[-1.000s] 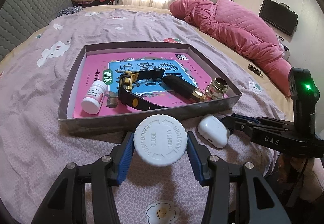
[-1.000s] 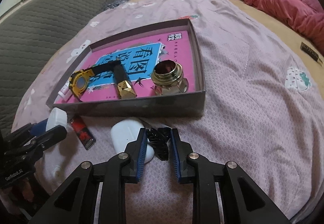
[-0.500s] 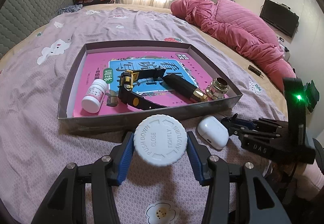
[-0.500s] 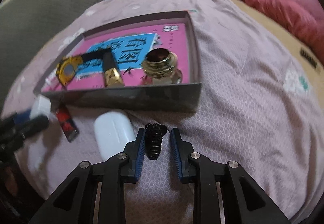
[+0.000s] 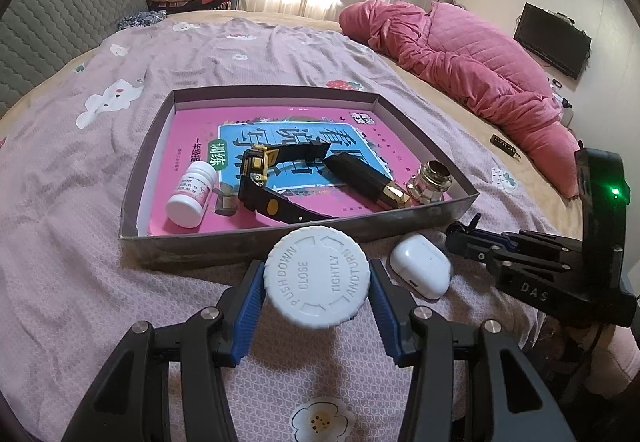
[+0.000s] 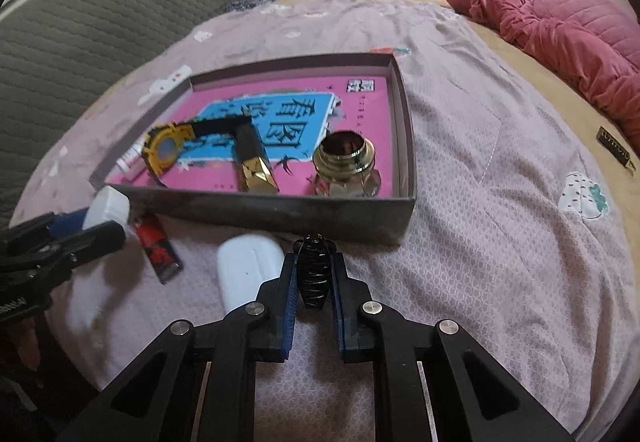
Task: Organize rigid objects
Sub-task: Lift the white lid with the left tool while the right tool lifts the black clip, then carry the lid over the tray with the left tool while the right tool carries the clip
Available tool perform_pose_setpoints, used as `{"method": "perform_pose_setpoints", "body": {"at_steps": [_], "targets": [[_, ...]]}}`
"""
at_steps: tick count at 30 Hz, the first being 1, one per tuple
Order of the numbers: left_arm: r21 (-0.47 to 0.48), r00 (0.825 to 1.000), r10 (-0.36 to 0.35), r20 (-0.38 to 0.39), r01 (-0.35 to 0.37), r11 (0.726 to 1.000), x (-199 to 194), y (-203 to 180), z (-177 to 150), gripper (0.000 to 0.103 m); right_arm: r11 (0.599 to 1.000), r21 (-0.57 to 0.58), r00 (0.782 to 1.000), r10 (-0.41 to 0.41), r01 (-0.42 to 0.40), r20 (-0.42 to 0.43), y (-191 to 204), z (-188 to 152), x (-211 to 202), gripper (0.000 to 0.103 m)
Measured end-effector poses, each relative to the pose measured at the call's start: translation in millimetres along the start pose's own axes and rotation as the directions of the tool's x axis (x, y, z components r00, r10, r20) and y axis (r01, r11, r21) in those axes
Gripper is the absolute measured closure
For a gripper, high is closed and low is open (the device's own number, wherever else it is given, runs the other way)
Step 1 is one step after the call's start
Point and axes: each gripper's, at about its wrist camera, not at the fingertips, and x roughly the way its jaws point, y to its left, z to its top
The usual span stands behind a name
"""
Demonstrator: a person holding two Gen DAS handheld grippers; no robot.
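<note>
My left gripper point(image 5: 316, 290) is shut on a white child-proof bottle point(image 5: 316, 276), cap toward the camera, just in front of the grey box point(image 5: 248, 242). The box holds a small white pill bottle point(image 5: 191, 194), a black and yellow watch point(image 5: 260, 178), a black and gold lipstick point(image 5: 366, 182) and a gold perfume bottle point(image 5: 434, 184). My right gripper point(image 6: 314, 274) is shut on a black hair claw clip point(image 6: 314, 274), held above the bed near the box's front wall point(image 6: 280, 214). A white earbud case point(image 6: 248, 266) lies beside it on its left.
A red lighter point(image 6: 160, 248) lies on the purple bedsheet point(image 6: 500, 202) in front of the box. A pink quilt point(image 5: 460, 58) is piled at the far right. A grey sofa point(image 6: 80, 34) runs along the left. A small dark item point(image 6: 616, 150) lies at the right.
My right gripper has closed on the hair clip and lifted it off the sheet toward the box. The left gripper holds the bottle in the same place.
</note>
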Motion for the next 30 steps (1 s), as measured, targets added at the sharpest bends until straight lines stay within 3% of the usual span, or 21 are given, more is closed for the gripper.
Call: {"method": "perform_pose_setpoints", "body": {"at_steps": [15,30], "targets": [[0.011,0.999,-0.005,0.042,0.005,1.000,-6.3,-1.3,5.1,0.052,0.998,-0.008,0.993,0.065,-0.065,0.100,12.2,12.4,-23.4,0.088],[0.017,0.998,-0.005,0.066,0.004,1.000,-0.9,0.7,15.8,0.052,0.994,-0.029,0.985,0.110,-0.107,0.136,26.2,27.2,-26.1,0.088]]}}
